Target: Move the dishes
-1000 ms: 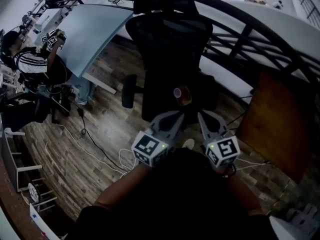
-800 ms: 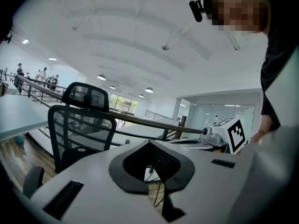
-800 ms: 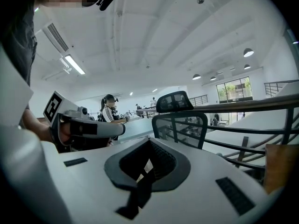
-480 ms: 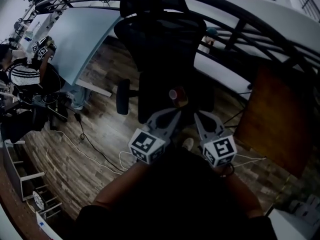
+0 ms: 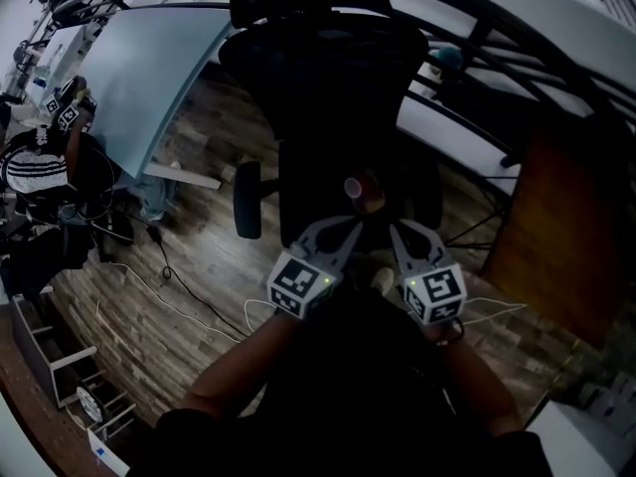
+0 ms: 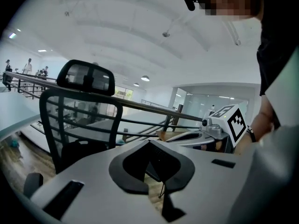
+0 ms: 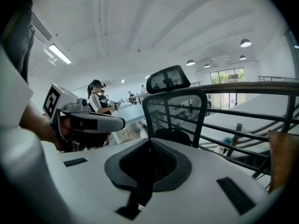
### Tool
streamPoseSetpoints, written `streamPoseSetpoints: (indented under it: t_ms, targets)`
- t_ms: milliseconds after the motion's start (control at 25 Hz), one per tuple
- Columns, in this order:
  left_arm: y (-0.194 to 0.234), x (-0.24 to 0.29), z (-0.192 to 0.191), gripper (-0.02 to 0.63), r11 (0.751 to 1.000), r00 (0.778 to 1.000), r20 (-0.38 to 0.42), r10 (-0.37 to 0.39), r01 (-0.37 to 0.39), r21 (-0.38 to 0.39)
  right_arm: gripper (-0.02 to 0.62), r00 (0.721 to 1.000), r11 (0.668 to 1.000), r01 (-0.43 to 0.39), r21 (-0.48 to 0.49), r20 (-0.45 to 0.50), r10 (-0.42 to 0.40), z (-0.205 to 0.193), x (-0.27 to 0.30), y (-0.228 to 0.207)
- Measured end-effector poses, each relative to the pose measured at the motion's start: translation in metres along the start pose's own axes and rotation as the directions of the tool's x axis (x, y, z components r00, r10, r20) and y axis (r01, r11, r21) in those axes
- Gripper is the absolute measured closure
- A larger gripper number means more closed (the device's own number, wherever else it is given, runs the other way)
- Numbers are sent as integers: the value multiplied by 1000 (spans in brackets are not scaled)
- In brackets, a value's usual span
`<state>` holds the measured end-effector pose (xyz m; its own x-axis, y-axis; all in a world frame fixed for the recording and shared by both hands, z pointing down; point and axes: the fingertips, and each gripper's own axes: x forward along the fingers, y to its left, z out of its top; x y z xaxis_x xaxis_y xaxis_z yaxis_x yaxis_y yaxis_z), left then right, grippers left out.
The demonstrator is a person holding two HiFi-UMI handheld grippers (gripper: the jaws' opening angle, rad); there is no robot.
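A black mesh office chair [image 5: 328, 78] fills the centre of the head view, close ahead of me. Just below it, my left gripper [image 5: 346, 229] and right gripper [image 5: 403, 233] are both closed and empty. No dishes are visible in any view, so I risk knocking the chair while searching.

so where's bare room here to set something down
The pale blue tabletop at upper left looks bare. Open wood floor lies between that tabletop's foot and the black chair. The chair seat seems to hold a small round thing. Crowded: the left edge, with a seated person and cables trailing over the floor.
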<state>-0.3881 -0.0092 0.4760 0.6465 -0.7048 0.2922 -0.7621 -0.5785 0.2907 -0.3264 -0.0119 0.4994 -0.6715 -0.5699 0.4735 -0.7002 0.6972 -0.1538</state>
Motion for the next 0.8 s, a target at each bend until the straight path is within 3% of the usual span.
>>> streamPoseSetpoints:
  t_ms: [400, 800]
  targets:
    - [72, 42, -76, 617, 997, 989, -125, -76, 74, -21, 580, 991, 998, 41, 45, -129, -34, -54, 93, -30]
    - [129, 70, -137, 617, 990, 970, -200, -138, 129, -56, 508, 957, 989, 102, 104, -282, -69, -136, 176, -48]
